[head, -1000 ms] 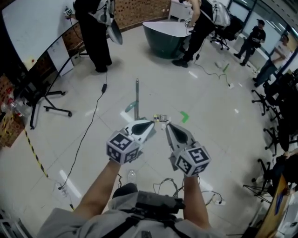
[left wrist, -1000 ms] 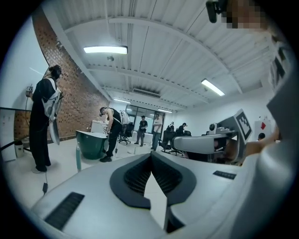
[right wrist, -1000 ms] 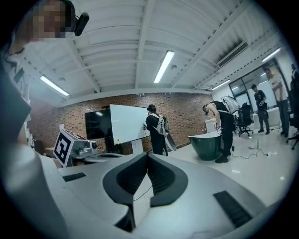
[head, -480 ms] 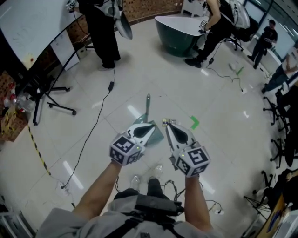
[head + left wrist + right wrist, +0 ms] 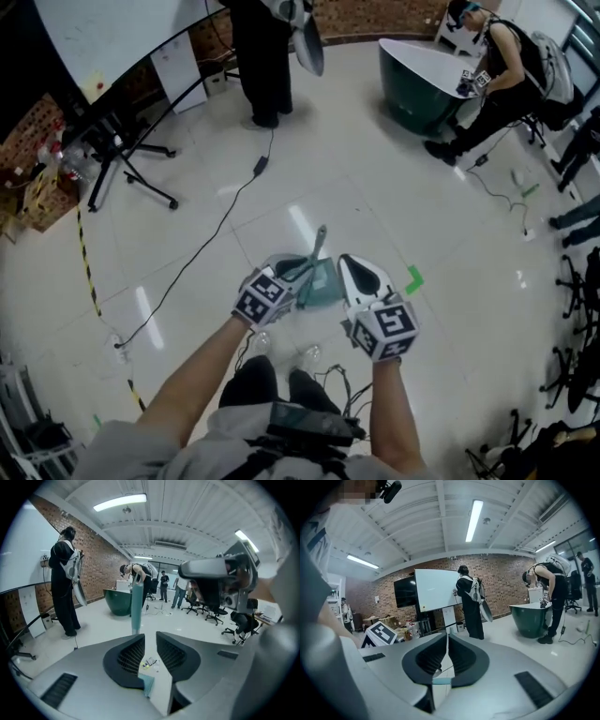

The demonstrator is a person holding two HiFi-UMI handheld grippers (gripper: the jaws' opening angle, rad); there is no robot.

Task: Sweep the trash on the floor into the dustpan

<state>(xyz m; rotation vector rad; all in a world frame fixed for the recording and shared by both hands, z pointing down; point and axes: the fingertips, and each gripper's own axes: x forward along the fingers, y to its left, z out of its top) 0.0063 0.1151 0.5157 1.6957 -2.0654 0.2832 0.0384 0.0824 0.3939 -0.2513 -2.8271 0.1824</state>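
A teal dustpan (image 5: 322, 284) with a long upright handle (image 5: 320, 239) stands on the white tiled floor in the head view. My left gripper (image 5: 300, 266) hangs at its left edge, low by the foot of the handle. Its jaws have just been opening, and a narrow gap with nothing in it parts them. In the left gripper view (image 5: 150, 638) the handle (image 5: 136, 606) rises just beyond the tips, and small bits of trash (image 5: 150, 663) show on the floor through the gap. My right gripper (image 5: 350, 262) is shut and empty at the pan's right side, as the right gripper view (image 5: 447, 637) also shows.
A black cable (image 5: 202, 253) runs across the floor to the left. A whiteboard stand (image 5: 131, 155) and yellow-black tape (image 5: 87, 277) lie further left. A dark green tub (image 5: 417, 89) and two standing people are at the back. A green tape mark (image 5: 413, 278) lies right of the pan.
Both grippers have come forward and down to the dustpan, which was beyond their tips and now lies between them. The left jaws have parted a little.
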